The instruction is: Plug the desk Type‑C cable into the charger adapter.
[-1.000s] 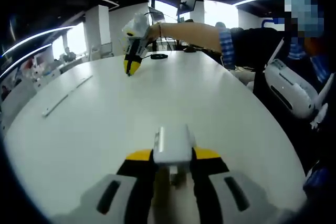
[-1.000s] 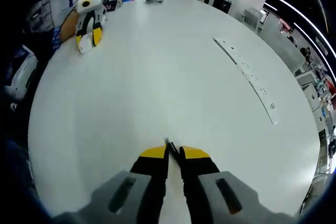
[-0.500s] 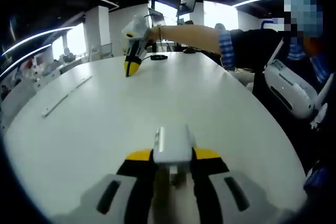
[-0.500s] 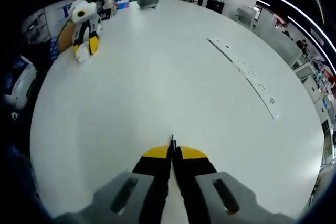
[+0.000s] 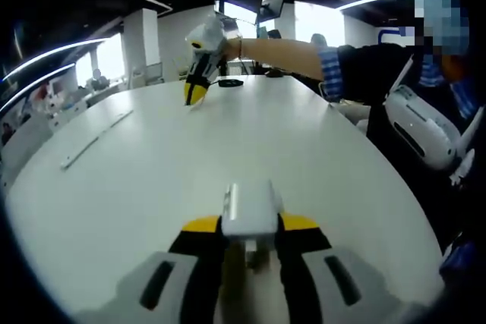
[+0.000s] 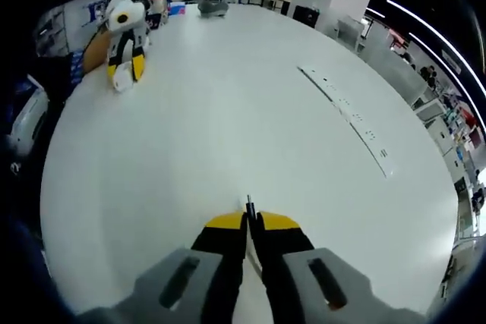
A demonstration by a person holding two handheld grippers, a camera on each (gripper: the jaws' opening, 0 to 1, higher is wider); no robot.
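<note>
Outstretched right claw (image 5: 194, 95) pinching cable (image 6: 249, 204)

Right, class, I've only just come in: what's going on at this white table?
A person works with two hand-held tools over a white table. The left tool is shut on a white charger adapter. The right tool pinches the Type-C cable by its dark plug tip. The two tools are far apart, and nothing is plugged in yet.

The person is wearing a blue checked sleeve (image 5: 328, 70) under a dark top; both grippers are showing grey bodies, black fingers (image 5: 199, 259), yellow tips.
</note>
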